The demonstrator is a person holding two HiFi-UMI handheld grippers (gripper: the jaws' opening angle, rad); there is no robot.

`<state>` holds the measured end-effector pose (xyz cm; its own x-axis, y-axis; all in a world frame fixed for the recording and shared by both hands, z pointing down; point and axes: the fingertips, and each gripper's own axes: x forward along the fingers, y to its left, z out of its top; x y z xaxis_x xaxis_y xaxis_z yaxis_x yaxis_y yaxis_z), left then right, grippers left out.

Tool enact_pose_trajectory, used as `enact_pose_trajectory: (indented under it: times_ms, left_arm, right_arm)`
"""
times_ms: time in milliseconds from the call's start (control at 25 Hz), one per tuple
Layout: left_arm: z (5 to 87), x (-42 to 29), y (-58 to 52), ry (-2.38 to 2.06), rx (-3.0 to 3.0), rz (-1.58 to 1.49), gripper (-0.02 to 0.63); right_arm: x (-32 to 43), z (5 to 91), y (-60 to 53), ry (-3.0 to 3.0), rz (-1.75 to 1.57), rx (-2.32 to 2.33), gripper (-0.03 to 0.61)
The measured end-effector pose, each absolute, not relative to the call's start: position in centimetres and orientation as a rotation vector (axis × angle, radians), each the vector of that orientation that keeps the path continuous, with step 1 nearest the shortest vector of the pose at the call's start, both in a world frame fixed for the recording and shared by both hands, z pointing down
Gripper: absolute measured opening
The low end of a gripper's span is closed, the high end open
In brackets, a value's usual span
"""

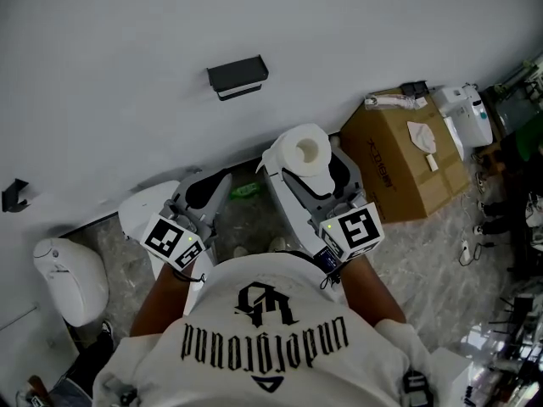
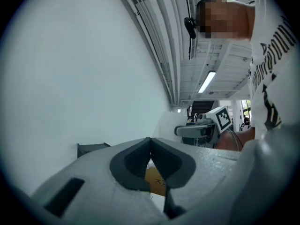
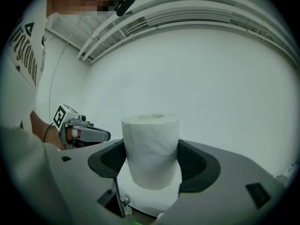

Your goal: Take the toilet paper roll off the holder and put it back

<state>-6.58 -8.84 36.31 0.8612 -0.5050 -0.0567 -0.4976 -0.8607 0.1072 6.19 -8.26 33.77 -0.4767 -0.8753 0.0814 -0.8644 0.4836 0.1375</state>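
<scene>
The white toilet paper roll (image 1: 304,147) is off the wall and upright between the jaws of my right gripper (image 1: 305,161), which is shut on its sides. In the right gripper view the roll (image 3: 151,149) fills the gap of that gripper (image 3: 152,161), with its core hole facing up. The black holder (image 1: 237,75) hangs bare on the white wall above and left of the roll, and shows as a dark bracket (image 2: 91,149) in the left gripper view. My left gripper (image 1: 208,189) is low at the left, its jaws (image 2: 150,156) shut on nothing.
A brown cardboard box (image 1: 407,155) stands against the wall at the right, with a white appliance (image 1: 465,113) beyond it. A white rounded toilet (image 1: 72,278) is at the lower left. A green item (image 1: 246,191) lies on the marbled floor, and a black hook (image 1: 13,195) is on the wall.
</scene>
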Motion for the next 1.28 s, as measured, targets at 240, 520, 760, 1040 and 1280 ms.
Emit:
enact_pose_trajectory:
  times_ms: [240,520,760,1040,1280]
  left_arm:
    - [36.0,-2.3,-10.0,-0.795,2.948,-0.104,0.015]
    - [35.8,2.0,-11.9,-0.860,2.942,-0.107,0.015]
    - [36.1,4.6,-12.7,-0.875,2.929,-0.102,0.015]
    - [36.6,5.5,-14.6,-0.878,2.929,-0.096,0.015]
    - [36.5,5.9,-16.7,-0.871,2.934,-0.092,0.015]
  right_arm:
    - [10.7,33.7,-8.9,-2.590,-0.094,1.531,0.321]
    - [15.0,33.6,-9.9,-2.618,-0.104,1.516,0.321]
    - [17.5,33.8,-10.5,-2.646,-0.095,1.497,0.321]
    - [18.5,34.3,-12.5,-2.649,-0.089,1.501,0.321]
    - [18.9,34.2,-14.6,-2.650,-0.081,1.514,0.321]
